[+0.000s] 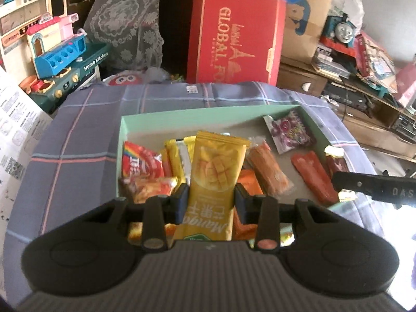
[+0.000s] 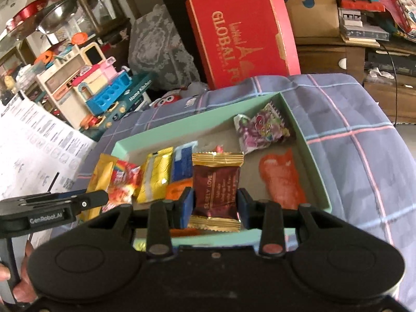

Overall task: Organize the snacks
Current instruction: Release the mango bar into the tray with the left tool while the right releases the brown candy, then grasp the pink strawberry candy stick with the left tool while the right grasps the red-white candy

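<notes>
Left gripper pinching the yellow mango packet between both blue pads, at 6 o'clock of the left wrist view. Packet upright between the fingers, its upper end reaching over the green box, its print turned upside down. Behind it, inside the box, a heap of snacks: rainbow candy bag at 9 o'clock of the packet, orange wrapped bar at 3 o'clock, long red stick pack further to 3 o'clock, purple grape pouch at 1 o'clock near the far right corner of the box. Box resting on the plaid blue cloth.

Right gripper closed on the maroon snack packet with gold crimped ends, pads pressing both its sides, at 6 o'clock of the right wrist view. Packet held above the near part of the box. At 9 o'clock of it, the yellow and orange wrappers in a row, touching each other; at 3 o'clock the red stick pack lying flat on the box floor; at 1 o'clock the grape pouch. Left gripper also visible here as a black bar at 9 o'clock, over the left end of the box.

Red gift box standing beyond the cloth at 12 o'clock, toy kitchen at 10 o'clock.
</notes>
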The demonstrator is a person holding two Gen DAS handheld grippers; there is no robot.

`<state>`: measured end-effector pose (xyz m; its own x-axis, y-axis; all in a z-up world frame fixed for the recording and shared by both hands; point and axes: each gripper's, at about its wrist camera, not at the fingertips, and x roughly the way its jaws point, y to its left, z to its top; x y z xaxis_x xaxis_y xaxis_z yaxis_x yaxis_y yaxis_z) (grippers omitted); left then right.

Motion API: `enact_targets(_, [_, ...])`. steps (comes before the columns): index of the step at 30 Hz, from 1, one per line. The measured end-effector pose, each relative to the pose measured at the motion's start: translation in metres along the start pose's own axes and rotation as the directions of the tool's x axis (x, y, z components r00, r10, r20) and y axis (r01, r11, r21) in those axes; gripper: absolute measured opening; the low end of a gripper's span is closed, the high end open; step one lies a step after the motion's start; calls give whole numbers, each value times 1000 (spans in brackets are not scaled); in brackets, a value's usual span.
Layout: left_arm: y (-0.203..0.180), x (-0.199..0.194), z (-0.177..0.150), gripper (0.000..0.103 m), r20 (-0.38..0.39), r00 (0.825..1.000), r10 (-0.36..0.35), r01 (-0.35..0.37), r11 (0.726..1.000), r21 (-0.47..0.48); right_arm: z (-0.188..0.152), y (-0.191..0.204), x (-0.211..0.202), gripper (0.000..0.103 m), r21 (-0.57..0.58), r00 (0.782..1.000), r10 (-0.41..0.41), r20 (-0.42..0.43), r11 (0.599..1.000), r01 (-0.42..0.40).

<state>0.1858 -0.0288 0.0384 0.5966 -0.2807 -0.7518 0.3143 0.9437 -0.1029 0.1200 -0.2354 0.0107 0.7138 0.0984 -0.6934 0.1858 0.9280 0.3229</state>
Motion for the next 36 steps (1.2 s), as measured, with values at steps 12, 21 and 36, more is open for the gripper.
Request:
enact_targets(12, [-1,53,8,37,-65,998,18,-18,1000,0,8,-10,44,36,23,999,-21,-45,999,22])
enact_targets(21, [-7,47,1,103,-46,996,80,-79,997,22,4,-10,39,103,48,999,-50,-18,998,50])
enact_targets(36, [-21,9,-27,103,-50,997,59,-56,997,54,-16,2,5,103,23,999,-36,-11,999,36])
